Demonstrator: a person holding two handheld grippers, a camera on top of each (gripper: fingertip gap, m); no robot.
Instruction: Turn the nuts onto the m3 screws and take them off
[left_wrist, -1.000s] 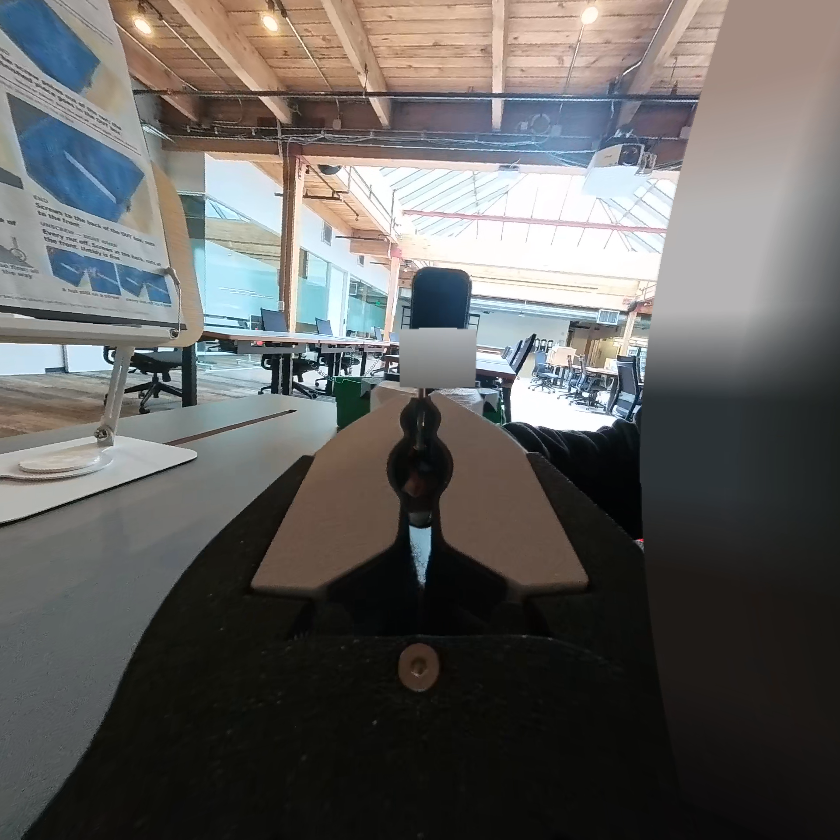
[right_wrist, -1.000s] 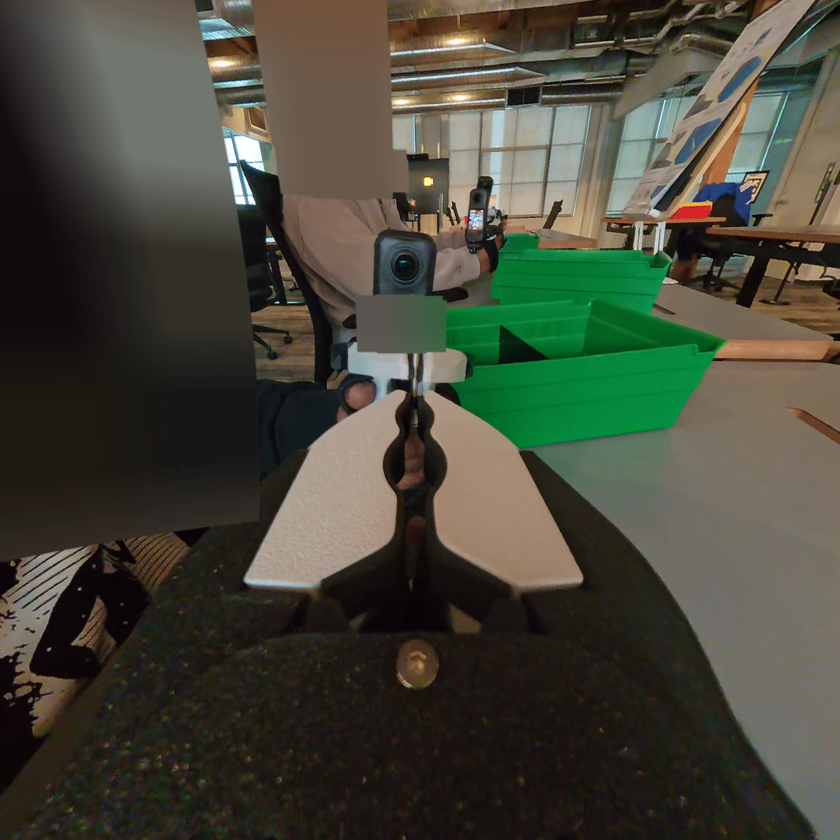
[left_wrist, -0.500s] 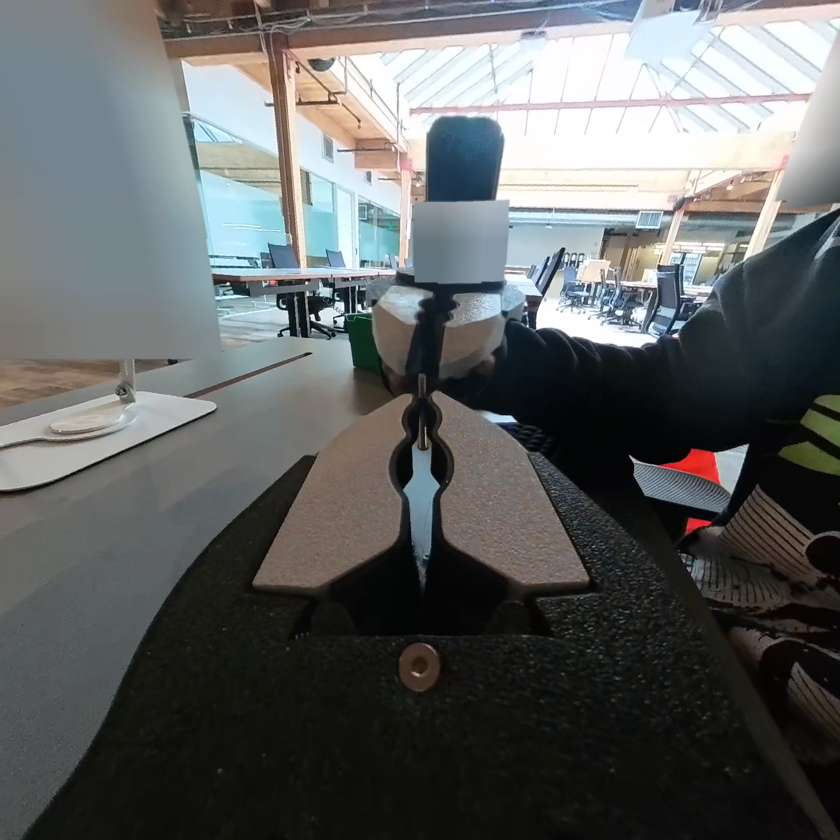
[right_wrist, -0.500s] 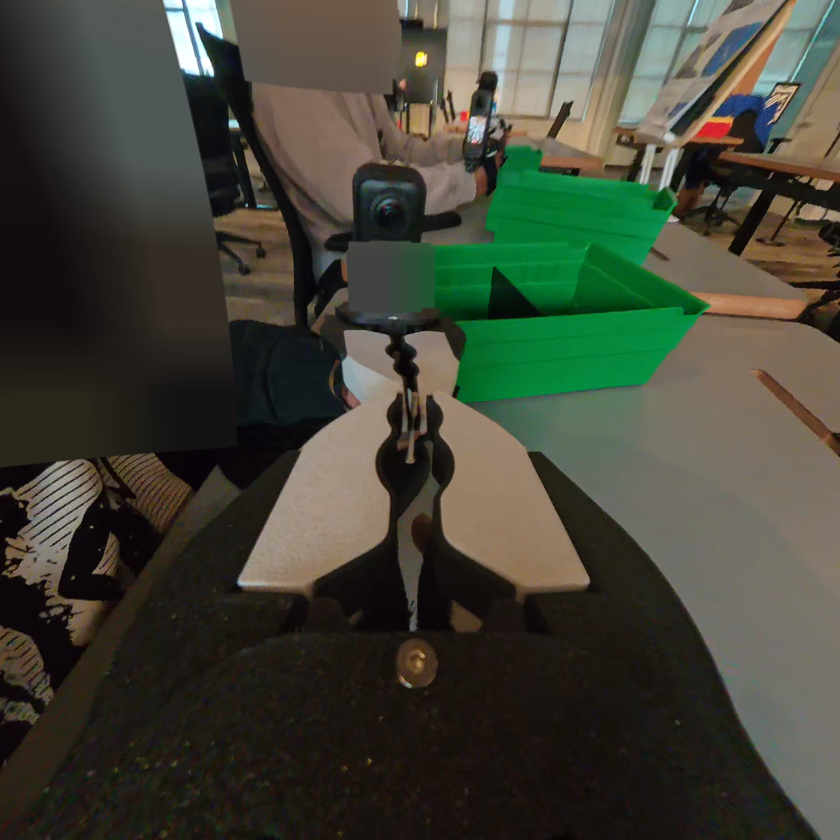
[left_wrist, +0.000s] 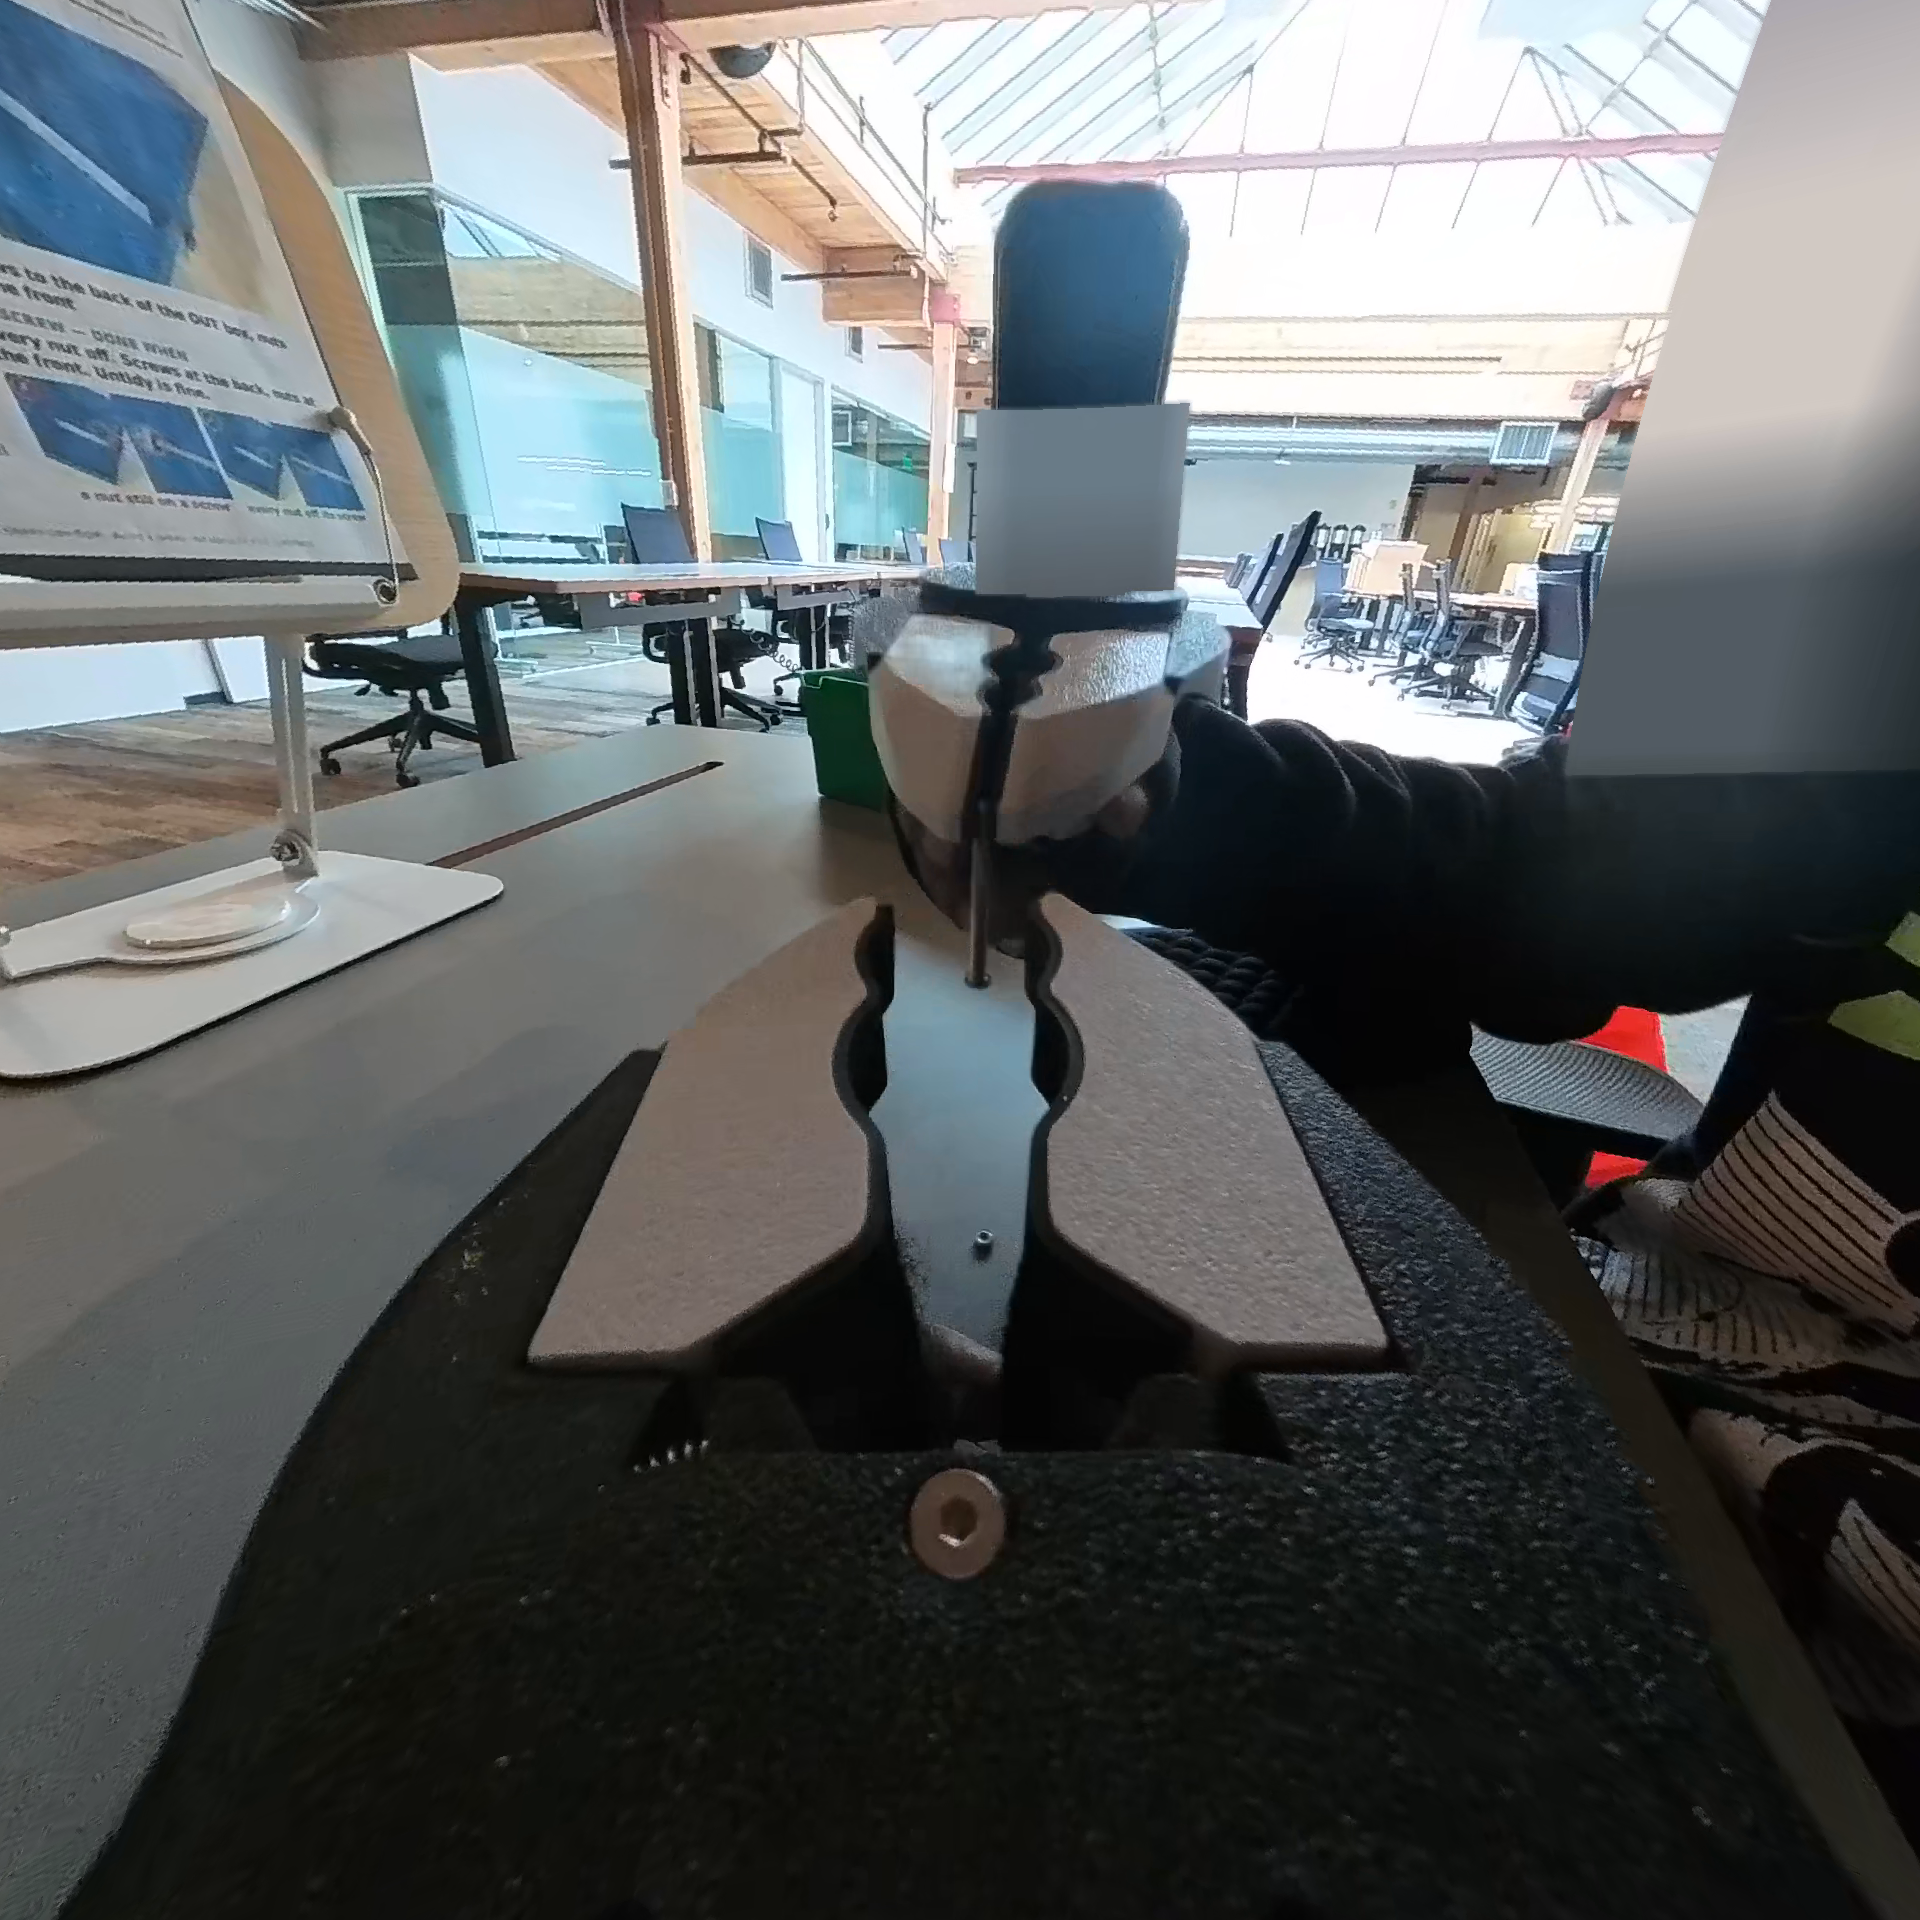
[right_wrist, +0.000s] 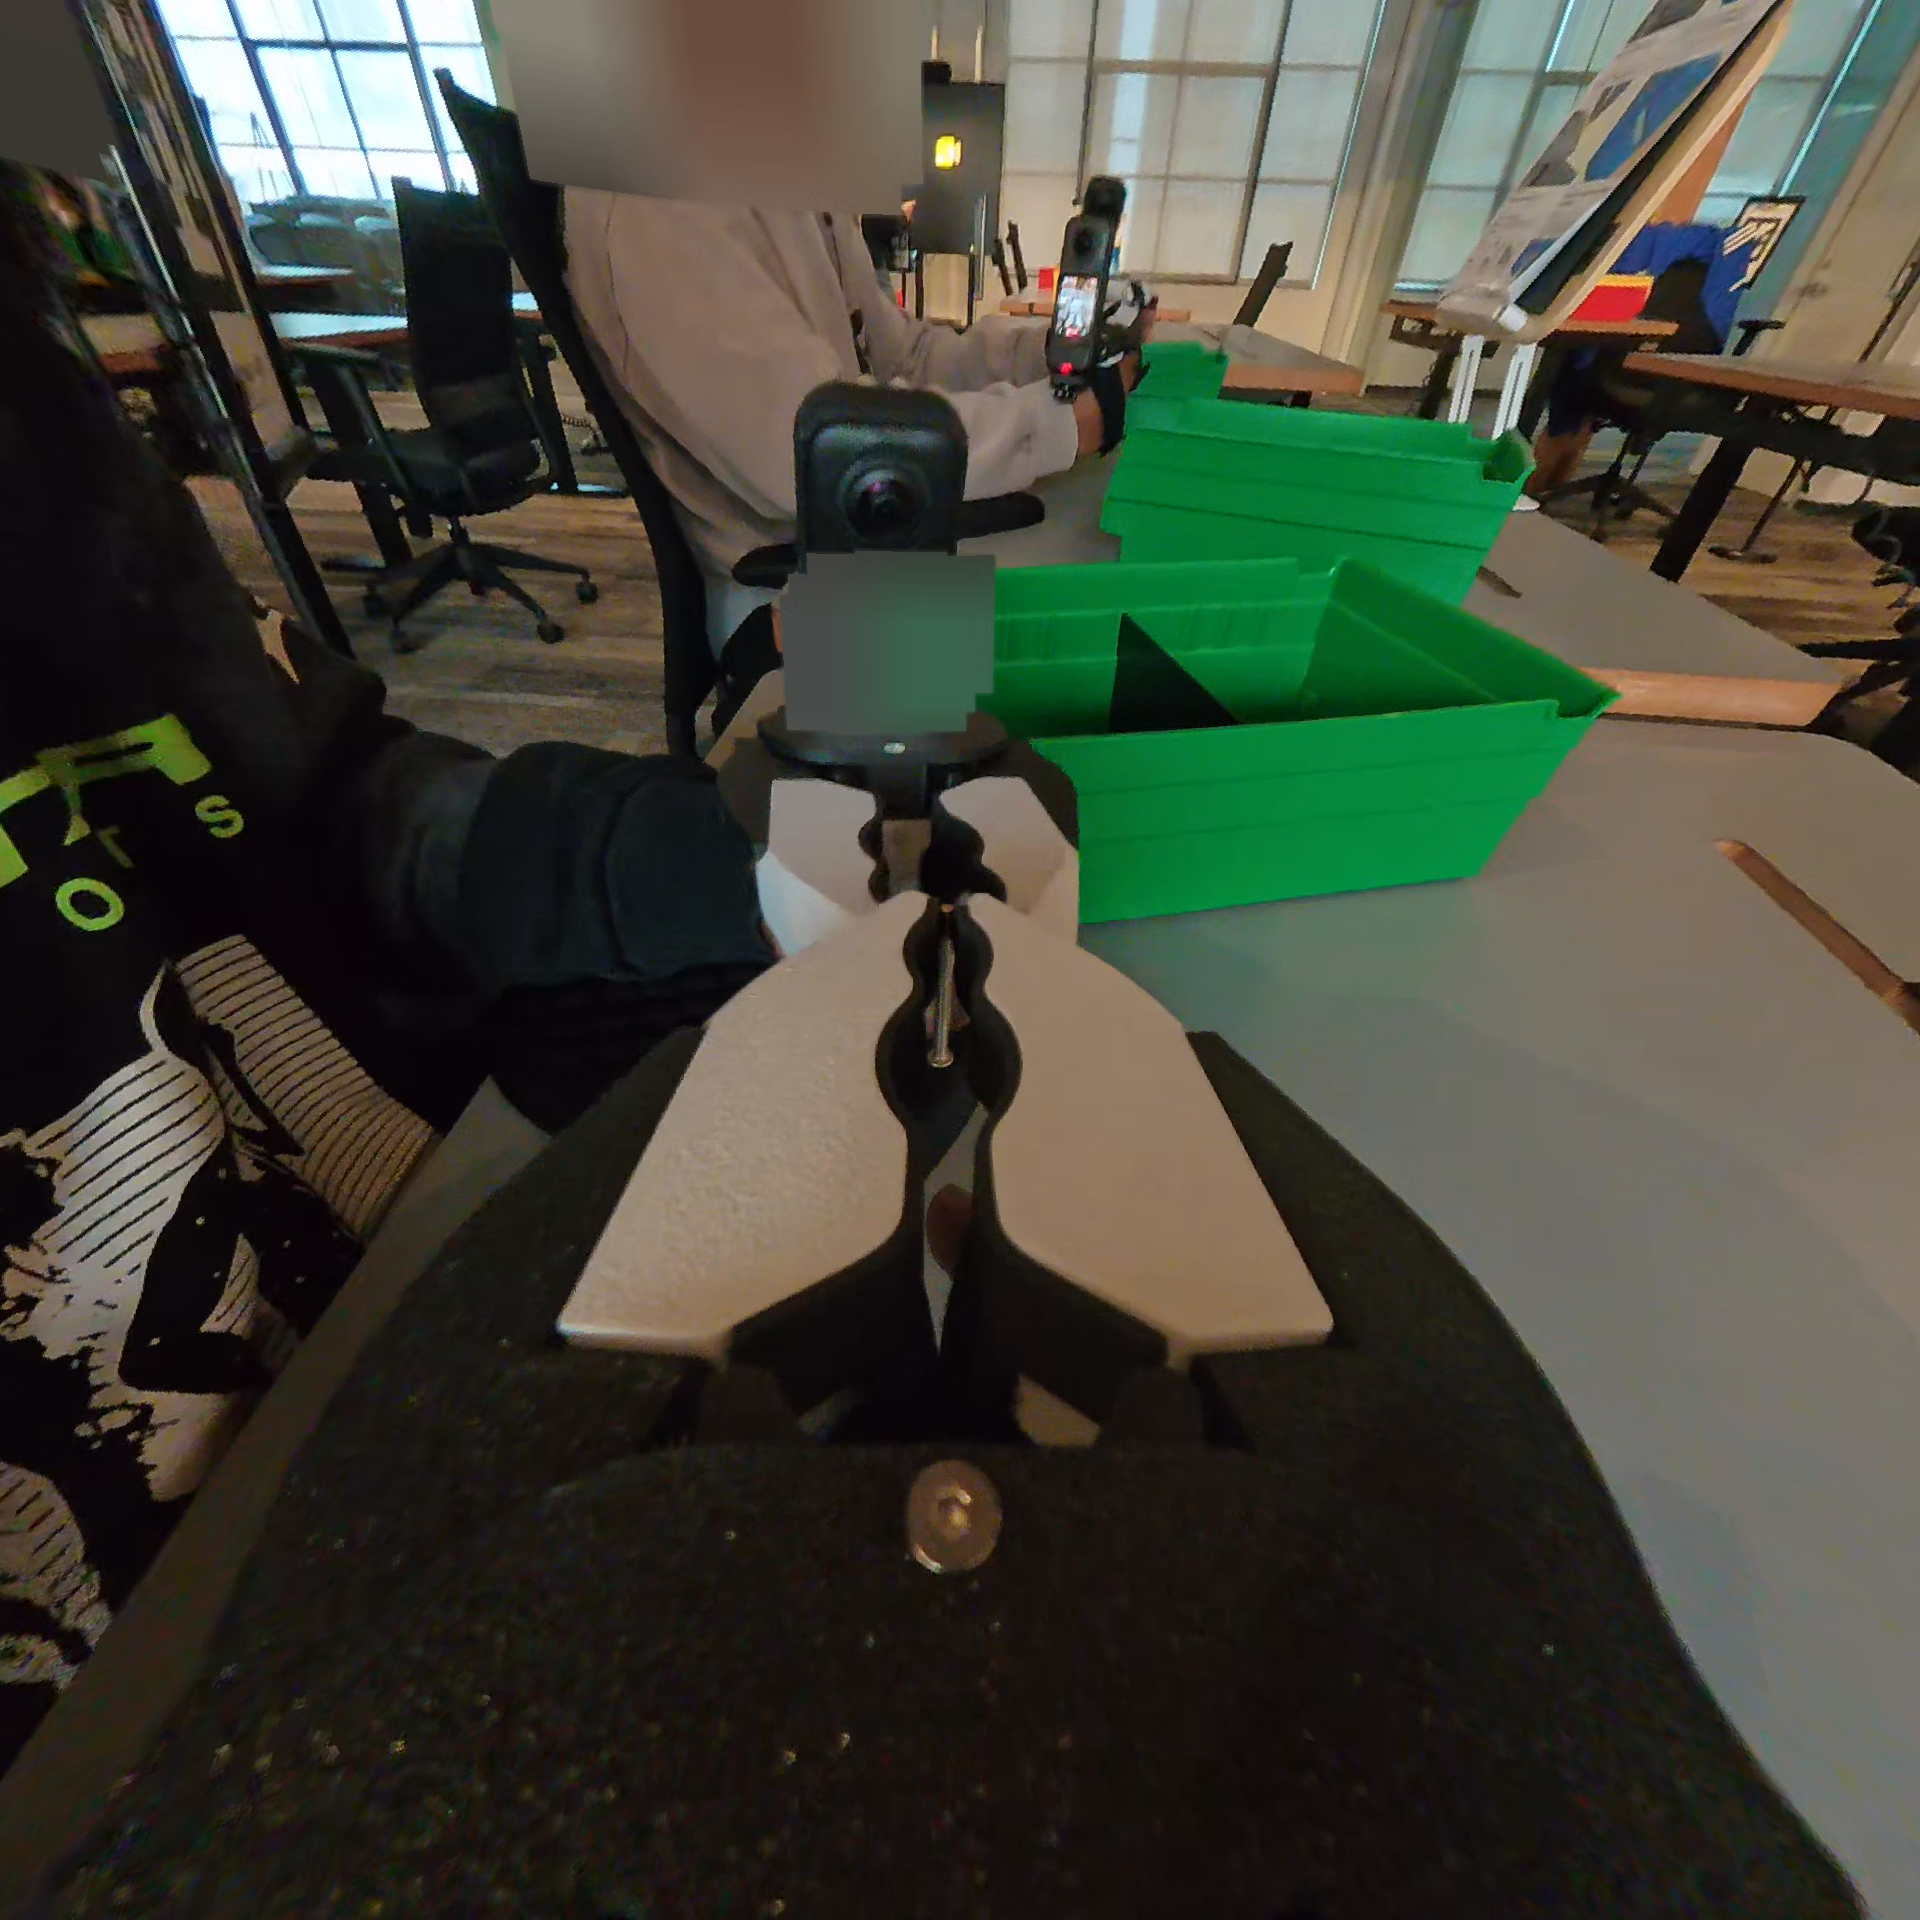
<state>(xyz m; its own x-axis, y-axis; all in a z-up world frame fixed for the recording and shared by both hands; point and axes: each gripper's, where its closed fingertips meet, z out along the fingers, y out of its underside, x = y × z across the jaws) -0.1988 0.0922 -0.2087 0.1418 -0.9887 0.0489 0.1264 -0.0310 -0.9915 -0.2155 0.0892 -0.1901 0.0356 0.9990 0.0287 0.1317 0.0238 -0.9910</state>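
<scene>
In the left wrist view my left gripper (left_wrist: 961, 925) is open, with nothing pressed between its fingers. Facing it, my right gripper (left_wrist: 987, 790) is shut on a thin metal screw (left_wrist: 978, 904). The screw's free end reaches in between my left fingertips without touching them. A small dark nut-like piece (left_wrist: 982, 1240) lies on the grey table (left_wrist: 312, 1143), seen through the open jaws. In the right wrist view my right gripper (right_wrist: 940, 904) is closed on the screw (right_wrist: 943, 987), which lies along the slot between the fingers. The left gripper (right_wrist: 920, 862) faces it, open.
A green divided bin (right_wrist: 1299, 810) stands on the table to the right, with another green bin (right_wrist: 1309, 488) behind it. A white stand with an instruction sheet (left_wrist: 187, 312) is at the left. A person in a light shirt (right_wrist: 727, 343) sits at the far side. My left and right fingertips are right by each other.
My left gripper was shut at the screw's end and has now opened. My right gripper loosened briefly, then closed again on the screw. Both grippers have tilted down towards the table.
</scene>
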